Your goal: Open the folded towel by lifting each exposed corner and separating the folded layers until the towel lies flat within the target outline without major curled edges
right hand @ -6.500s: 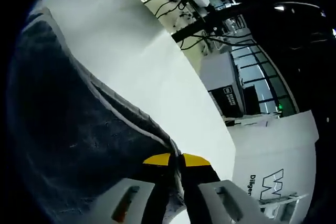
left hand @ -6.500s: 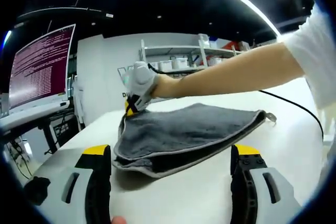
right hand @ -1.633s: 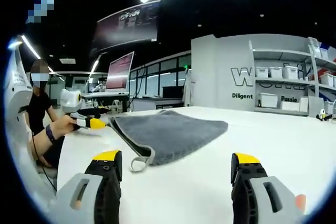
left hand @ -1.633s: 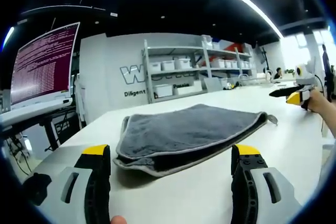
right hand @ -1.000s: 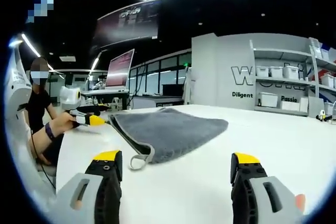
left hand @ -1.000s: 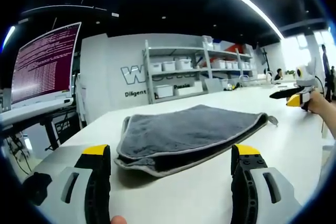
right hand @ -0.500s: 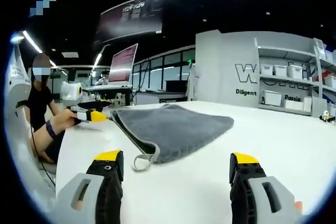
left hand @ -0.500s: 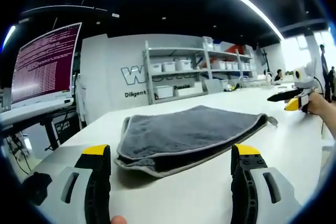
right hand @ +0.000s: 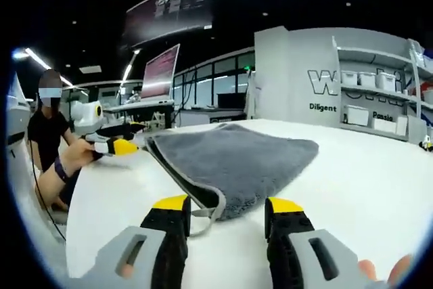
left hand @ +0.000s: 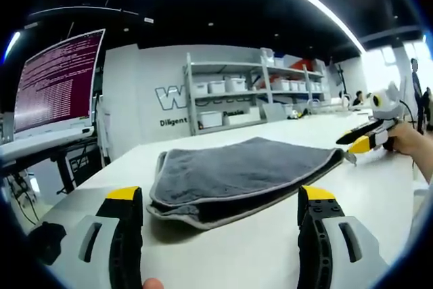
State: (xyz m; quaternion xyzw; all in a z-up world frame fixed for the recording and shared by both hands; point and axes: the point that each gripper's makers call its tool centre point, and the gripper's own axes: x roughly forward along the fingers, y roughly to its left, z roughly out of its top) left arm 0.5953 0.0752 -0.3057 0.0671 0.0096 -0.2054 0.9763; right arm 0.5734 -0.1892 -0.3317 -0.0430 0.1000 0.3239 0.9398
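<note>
Since half a second ago the right tongs [right hand: 223, 216] have come in toward the towel [right hand: 237, 157] and narrowed — their yellow tips, wide apart before, now stand either side of the towel's near corner and its small hanging loop [right hand: 206, 208], not yet closed on it. From the left gripper view the same tongs [left hand: 357, 144] have dropped from above the desk to the towel's right-hand corner, yellow tip just at the edge of the cloth, with a hand [left hand: 409, 141] gripping them from the right.

The towel [left hand: 237, 177] is grey with a pale bound edge, still folded in layers, lying on the white desk [left hand: 379, 194]; its thick folded edge faces the left tongs, and the upper layer bulges a little rather than lying flat. No outline on the desk can be made out.

The left tongs [left hand: 220, 208] are spread wide, their yellow-tipped jaws set either side of the towel's near edge but short of it, holding nothing. In the right gripper view they [right hand: 122, 145] sit at the towel's far left corner, held by a person's hand [right hand: 71, 157].

Beyond the desk: a monitor [left hand: 54, 82] with lines of text at the left, white shelving [left hand: 250, 93] carrying bins, and a pale wall [right hand: 298, 86] with lettering.
</note>
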